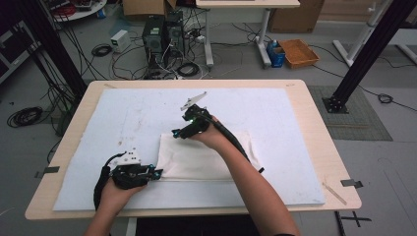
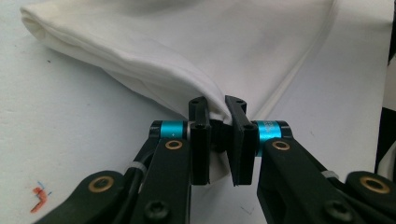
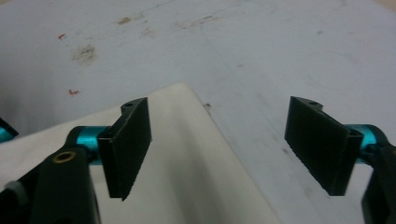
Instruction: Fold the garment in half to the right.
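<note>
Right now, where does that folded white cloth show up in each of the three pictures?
High view: the white cloth lies at the table's centre, toward the near edge, on the pale mat.
Left gripper view: it fills the upper middle, one corner pinched in the left claw.
Right gripper view: its corner reaches from lower left to the centre, between the open jaws of the right claw.
Shared landmark: the pale mat under the cloth.

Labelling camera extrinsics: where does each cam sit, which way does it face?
High view: above the person's side, facing forward-down on the table; forearms, both grippers.
Left gripper view: on the left gripper, along jaws pinching the white cloth.
Right gripper view: on the right gripper, jaws open over a cloth corner.
Shared: the cloth.
</note>
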`<state>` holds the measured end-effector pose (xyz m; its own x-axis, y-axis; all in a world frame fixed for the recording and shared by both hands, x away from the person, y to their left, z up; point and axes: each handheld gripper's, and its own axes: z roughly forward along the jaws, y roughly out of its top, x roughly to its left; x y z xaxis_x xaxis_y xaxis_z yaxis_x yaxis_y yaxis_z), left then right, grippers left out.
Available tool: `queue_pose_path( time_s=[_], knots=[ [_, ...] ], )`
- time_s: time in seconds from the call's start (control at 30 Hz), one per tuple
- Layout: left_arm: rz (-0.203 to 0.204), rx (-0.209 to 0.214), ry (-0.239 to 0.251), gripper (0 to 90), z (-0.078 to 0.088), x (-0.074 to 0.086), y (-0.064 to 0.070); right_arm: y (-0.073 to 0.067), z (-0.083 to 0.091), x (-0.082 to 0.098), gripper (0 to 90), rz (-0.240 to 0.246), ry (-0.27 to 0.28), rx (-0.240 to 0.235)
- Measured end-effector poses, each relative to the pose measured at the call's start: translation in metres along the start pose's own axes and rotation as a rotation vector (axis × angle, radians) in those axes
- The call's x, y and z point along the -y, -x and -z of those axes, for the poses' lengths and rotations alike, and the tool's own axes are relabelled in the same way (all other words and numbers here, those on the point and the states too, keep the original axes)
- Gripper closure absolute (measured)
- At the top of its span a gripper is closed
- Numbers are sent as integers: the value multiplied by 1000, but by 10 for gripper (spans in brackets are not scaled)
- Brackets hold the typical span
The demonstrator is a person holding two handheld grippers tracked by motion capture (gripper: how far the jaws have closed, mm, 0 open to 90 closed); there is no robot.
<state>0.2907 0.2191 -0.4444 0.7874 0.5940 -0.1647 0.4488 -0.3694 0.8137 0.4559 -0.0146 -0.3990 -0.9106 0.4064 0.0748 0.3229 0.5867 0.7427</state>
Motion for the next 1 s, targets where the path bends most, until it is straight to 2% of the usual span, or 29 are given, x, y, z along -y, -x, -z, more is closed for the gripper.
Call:
queue_pose_path(
  time_s=[0.1, 0.17, 0.27, 0.37, 0.43, 0.63, 0.67, 0.7, 0.73, 0.8, 0.9, 1.0],
  knots=[
    [-2, 3, -2, 806, -1, 0, 0, -5, -22, -6, 246, 12, -49, -2],
    [-1, 1, -3, 806, -1, 0, 0, -8, -34, -9, 256, 15, -63, -9],
    [0, 4, -5, 806, -2, 1, 0, -11, -47, -10, 274, 16, -81, -17],
    [0, 2, -9, 805, -3, 1, 0, -12, -56, -10, 345, 22, -92, -22],
    [0, 1, -10, 805, -3, 1, 0, -13, -60, -9, 430, 16, -103, -29],
    [8, -3, -24, 805, -4, 3, -2, -15, -71, -9, 564, 28, -134, -18],
    [11, -3, -27, 805, -3, 3, -2, -16, -71, -10, 605, 31, -134, -9],
    [11, -1, -28, 805, -3, 3, -3, -16, -71, -10, 697, 31, -136, -32],
    [16, -2, -28, 805, -3, 4, -3, -17, -71, -10, 740, 39, -137, -44],
    [17, -1, -31, 805, -3, 4, -4, -21, -71, -12, 818, 68, -142, -30],
    [22, -3, -28, 806, -1, 5, -5, -23, -73, -16, 857, 94, -151, -14],
    [32, -2, -20, 806, 3, 5, -7, -24, -72, -19, 865, 74, -143, -11]
  ],
)
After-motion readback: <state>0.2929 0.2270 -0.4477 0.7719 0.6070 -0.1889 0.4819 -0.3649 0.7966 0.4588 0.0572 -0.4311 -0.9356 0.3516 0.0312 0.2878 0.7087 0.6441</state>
